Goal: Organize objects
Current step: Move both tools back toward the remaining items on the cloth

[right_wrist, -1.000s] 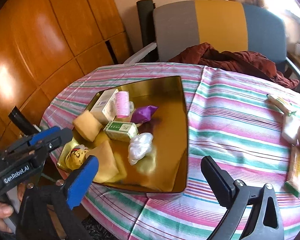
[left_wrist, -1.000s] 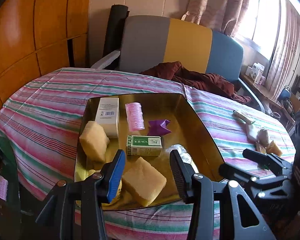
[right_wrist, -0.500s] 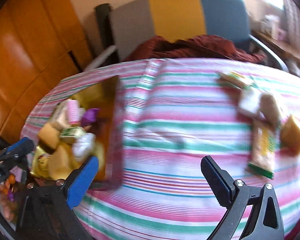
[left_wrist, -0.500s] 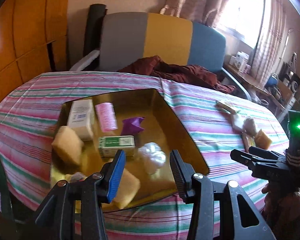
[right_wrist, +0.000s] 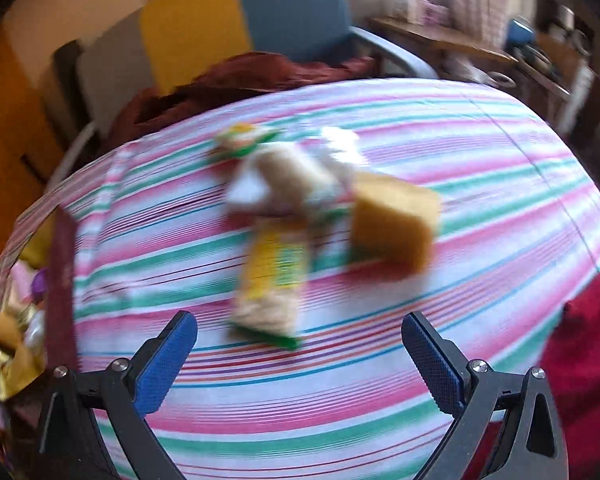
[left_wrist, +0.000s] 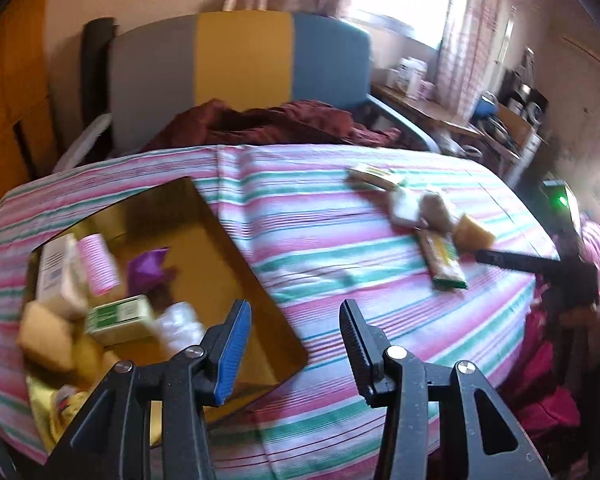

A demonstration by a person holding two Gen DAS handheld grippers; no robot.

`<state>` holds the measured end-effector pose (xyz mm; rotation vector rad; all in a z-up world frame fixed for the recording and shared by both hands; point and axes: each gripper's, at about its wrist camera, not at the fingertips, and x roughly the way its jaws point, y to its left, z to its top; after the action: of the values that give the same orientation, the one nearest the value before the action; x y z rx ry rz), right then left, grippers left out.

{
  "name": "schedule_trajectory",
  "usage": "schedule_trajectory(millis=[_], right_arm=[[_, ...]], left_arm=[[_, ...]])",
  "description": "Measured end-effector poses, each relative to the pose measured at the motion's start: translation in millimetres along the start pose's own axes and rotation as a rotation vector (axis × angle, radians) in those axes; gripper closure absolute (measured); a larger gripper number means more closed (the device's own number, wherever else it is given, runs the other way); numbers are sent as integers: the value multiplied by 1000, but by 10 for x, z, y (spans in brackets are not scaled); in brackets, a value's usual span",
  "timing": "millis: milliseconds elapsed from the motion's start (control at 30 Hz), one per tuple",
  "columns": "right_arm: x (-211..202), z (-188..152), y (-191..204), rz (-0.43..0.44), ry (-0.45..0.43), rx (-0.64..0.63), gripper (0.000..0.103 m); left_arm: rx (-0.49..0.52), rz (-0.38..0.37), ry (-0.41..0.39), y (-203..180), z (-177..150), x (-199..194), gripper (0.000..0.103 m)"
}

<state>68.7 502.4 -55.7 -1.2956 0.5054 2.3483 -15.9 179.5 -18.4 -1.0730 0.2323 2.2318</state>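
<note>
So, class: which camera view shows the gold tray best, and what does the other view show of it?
The left wrist view. There the gold tray shows nearly whole, holding boxes, sponges and a purple wrapper, though blurred. The right wrist view catches only its edge and a few items at the far left, badly smeared.

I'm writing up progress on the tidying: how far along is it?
Partly done. The gold tray already holds several things, among them a green box and a pink roller. Nothing is in hand: the left gripper and right gripper are both empty. Left: a small pile on the striped cloth, including a sponge and a yellow packet.
</note>
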Motion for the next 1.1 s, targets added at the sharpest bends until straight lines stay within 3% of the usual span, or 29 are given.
schedule_trajectory(millis=[167,433,800,867,1000,1100], right_arm=[[133,189,-255,-60,22,29,0],[418,450,-376,-61,16,30,0],[932,484,-547,-80,102,-12,0],[942,436,-496,-113,64,-59,0],[879,284,-498,-116,-23,-31,0],[875,265,-493,-106,-28,-37,0]], left_arm=[[57,-46,29,-281,81,154,57],[89,-107,98,-595,167,465,57],[109,-146,183,-926,289,942,56],[116,-152,191,-994,325,1013,56],[125,-179,203,-1129,402,1141,56],[137,-189,212,-1218,434,1224,56]])
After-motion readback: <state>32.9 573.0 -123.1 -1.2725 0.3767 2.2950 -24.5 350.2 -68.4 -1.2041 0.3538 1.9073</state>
